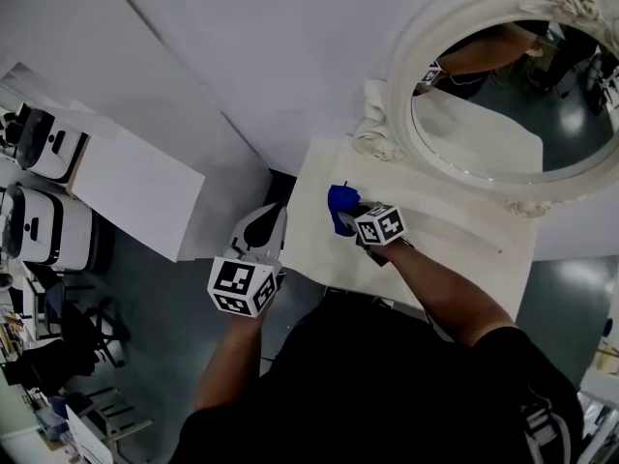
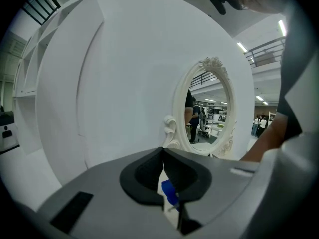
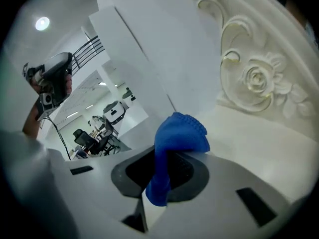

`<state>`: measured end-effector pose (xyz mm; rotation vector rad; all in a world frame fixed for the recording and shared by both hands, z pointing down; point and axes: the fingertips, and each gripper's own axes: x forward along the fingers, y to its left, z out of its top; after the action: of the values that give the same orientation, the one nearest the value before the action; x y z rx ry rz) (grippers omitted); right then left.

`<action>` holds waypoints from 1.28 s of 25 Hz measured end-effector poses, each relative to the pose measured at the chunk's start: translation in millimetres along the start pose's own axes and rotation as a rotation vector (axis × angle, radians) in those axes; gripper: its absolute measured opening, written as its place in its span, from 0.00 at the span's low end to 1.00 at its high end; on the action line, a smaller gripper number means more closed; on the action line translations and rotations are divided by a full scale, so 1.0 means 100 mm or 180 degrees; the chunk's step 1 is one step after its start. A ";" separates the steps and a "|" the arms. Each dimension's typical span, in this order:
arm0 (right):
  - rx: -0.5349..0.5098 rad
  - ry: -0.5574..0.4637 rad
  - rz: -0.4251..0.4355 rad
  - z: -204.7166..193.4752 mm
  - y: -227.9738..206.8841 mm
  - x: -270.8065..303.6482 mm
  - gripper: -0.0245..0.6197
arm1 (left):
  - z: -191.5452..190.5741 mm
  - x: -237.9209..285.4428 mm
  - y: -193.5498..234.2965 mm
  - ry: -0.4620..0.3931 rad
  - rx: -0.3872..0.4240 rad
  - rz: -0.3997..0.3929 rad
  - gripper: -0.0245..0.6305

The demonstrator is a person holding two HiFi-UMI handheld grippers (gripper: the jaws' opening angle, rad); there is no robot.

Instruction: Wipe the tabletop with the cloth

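A blue cloth [image 1: 339, 207] is pinched in my right gripper [image 1: 350, 217], which is shut on it over the left part of the white tabletop [image 1: 455, 245]. In the right gripper view the cloth [image 3: 175, 142] bunches up out of the jaws and hangs down between them. My left gripper [image 1: 263, 228] is held off the table's left edge, over the floor, jaws shut with nothing in them. In the left gripper view a bit of the blue cloth [image 2: 170, 192] shows beyond its closed jaws [image 2: 163, 156].
An ornate white oval mirror [image 1: 503, 95] stands at the back of the table against the white wall [image 1: 271, 56]; its carved base [image 3: 256, 81] is close to the cloth. A white partition [image 1: 135, 187] and chairs are left of the table.
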<state>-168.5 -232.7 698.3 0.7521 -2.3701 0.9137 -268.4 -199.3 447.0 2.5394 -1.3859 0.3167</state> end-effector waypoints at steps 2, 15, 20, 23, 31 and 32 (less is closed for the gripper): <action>0.0023 0.0097 0.0068 -0.03 0.07 0.24 0.10 | -0.05 -0.06 0.11 0.0039 -0.0020 0.0047 0.06; 0.0206 0.0612 0.0305 -0.24 0.35 1.60 0.09 | -0.47 -0.50 0.76 0.0332 -0.0145 0.0365 0.06; 0.0305 0.0702 0.0197 -0.36 0.24 1.75 0.09 | -0.57 -0.54 0.88 0.0387 -0.0181 0.0372 0.06; 0.0353 0.0716 0.0101 -0.40 0.15 1.72 0.09 | -0.58 -0.49 0.88 0.0400 -0.0178 0.0322 0.06; 0.0461 0.0706 -0.0129 -0.66 -0.17 1.28 0.09 | -0.52 -0.21 0.63 0.0381 -0.0086 0.0061 0.06; 0.0477 0.0703 -0.0175 -0.71 -0.23 1.20 0.09 | -0.51 -0.16 0.57 0.0379 -0.0071 0.0013 0.06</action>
<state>-224.5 -234.1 828.3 0.7285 -2.0978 1.1005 -328.9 -201.3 496.1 2.4567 -1.3433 0.4431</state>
